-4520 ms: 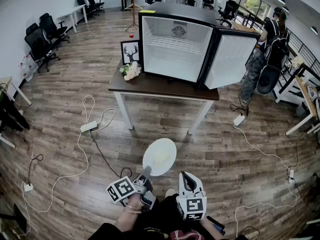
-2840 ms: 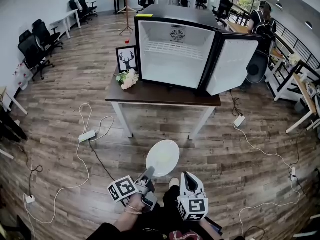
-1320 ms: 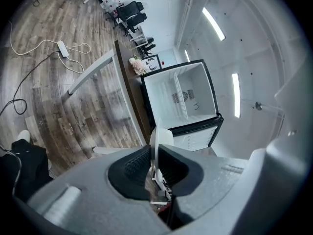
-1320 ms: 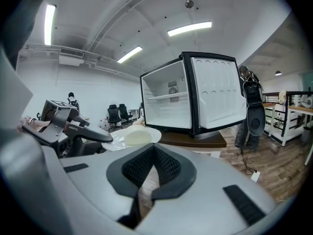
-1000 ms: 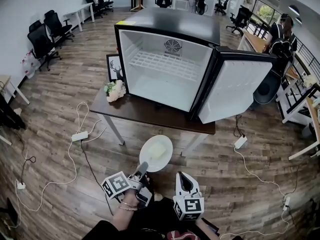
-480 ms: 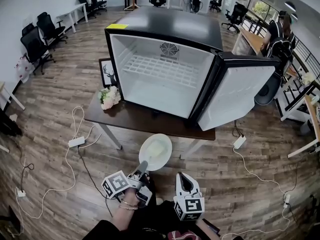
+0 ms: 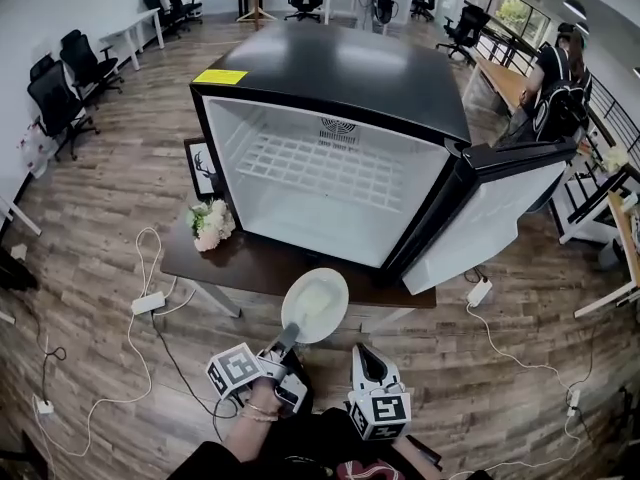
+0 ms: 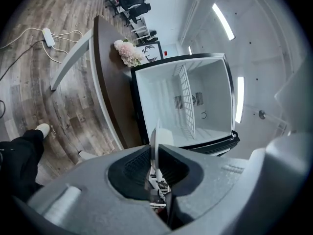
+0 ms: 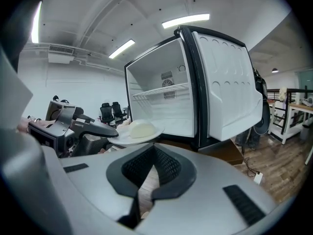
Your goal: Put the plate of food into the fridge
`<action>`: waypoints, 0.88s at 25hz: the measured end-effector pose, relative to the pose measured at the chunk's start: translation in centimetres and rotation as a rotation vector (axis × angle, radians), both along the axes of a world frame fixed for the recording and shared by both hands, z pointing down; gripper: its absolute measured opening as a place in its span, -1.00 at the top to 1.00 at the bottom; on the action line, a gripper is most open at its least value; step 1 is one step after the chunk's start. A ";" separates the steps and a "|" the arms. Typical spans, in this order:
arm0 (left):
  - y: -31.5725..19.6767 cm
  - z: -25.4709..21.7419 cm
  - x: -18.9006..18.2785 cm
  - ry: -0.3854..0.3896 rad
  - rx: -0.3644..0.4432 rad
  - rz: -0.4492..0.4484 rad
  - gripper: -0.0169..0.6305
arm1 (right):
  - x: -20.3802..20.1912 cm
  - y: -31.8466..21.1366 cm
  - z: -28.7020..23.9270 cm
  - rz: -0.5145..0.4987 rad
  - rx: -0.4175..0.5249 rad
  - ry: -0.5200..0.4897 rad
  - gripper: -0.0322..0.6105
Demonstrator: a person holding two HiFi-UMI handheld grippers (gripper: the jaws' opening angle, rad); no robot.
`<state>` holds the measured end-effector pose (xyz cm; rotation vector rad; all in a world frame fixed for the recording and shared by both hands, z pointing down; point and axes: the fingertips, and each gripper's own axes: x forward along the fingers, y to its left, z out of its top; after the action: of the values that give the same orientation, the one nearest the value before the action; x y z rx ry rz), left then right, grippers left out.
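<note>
A white plate [image 7: 316, 304] with a pale lump of food [image 7: 312, 299] hangs level over the table's front edge, just before the open fridge [image 7: 330, 168]. My left gripper [image 7: 287, 336] is shut on the plate's near rim; in the left gripper view the plate [image 8: 154, 143] shows edge-on between the jaws. The right gripper [image 7: 372, 360] hangs beside it at the right, shut and empty. From the right gripper view, the plate [image 9: 122, 137] and food [image 9: 142, 128] sit left of the fridge door [image 9: 225, 92]. A wire shelf [image 7: 320, 168] crosses the empty fridge interior.
The fridge stands on a dark table [image 7: 250, 263] with flowers [image 7: 210, 223] and a framed picture [image 7: 200, 168] at its left. Its door [image 7: 490, 218] swings out to the right. Cables and a power strip [image 7: 148, 301] lie on the wood floor. A person [image 7: 555, 88] stands far right.
The fridge and table have come much nearer in the head view. The plate, still in the left gripper, has moved from over the floor to the table's front edge.
</note>
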<state>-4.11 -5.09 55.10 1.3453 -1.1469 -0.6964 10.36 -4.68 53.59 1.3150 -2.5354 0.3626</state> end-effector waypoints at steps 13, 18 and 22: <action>-9.0 -0.1 -3.4 0.031 0.003 0.087 0.81 | -4.3 -8.1 -0.3 0.078 -0.057 -0.064 0.88; -11.4 0.0 -4.8 0.046 0.002 0.105 0.81 | -5.8 -10.5 -0.6 0.099 -0.047 -0.066 0.88; -13.1 0.3 -5.8 0.052 -0.002 0.120 0.81 | -6.9 -11.9 -0.6 0.112 -0.048 -0.067 0.88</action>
<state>-9.96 -18.19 55.35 1.3743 -1.0166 -0.6397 3.42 -16.60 52.94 1.4531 -2.4959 0.4951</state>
